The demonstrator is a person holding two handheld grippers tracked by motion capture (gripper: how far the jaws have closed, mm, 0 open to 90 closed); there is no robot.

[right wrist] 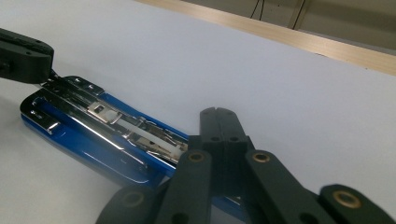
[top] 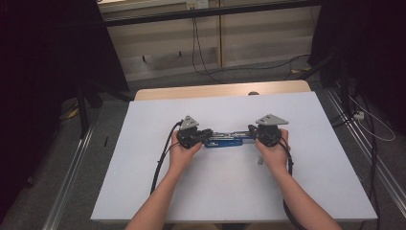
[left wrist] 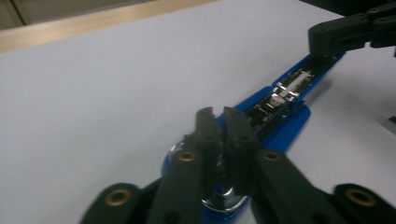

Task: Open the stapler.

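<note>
The blue stapler (top: 229, 140) lies flat on the desk (top: 143, 182), stretched long between both jaws, left gripper (left wrist: 221, 135) pinching one end and right gripper (right wrist: 219, 122) pinching the other.

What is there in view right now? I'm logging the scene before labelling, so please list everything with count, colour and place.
stapler: one, blue with a shiny metal inside, lying opened out flat at the middle of the table, between the two tongs.
small grey piece: one, on the sheet just near the right hand; too small to identify.
table: one, covered by a white sheet, with a light wooden edge at the far side.
cables: several, black, on the grey floor behind the table.
left tongs: black, jaws closed on the stapler's near end.
right tongs: black, jaws together at the stapler's other end.
hands: two, one holding each tongs, forearms coming in from the near edge.
</note>
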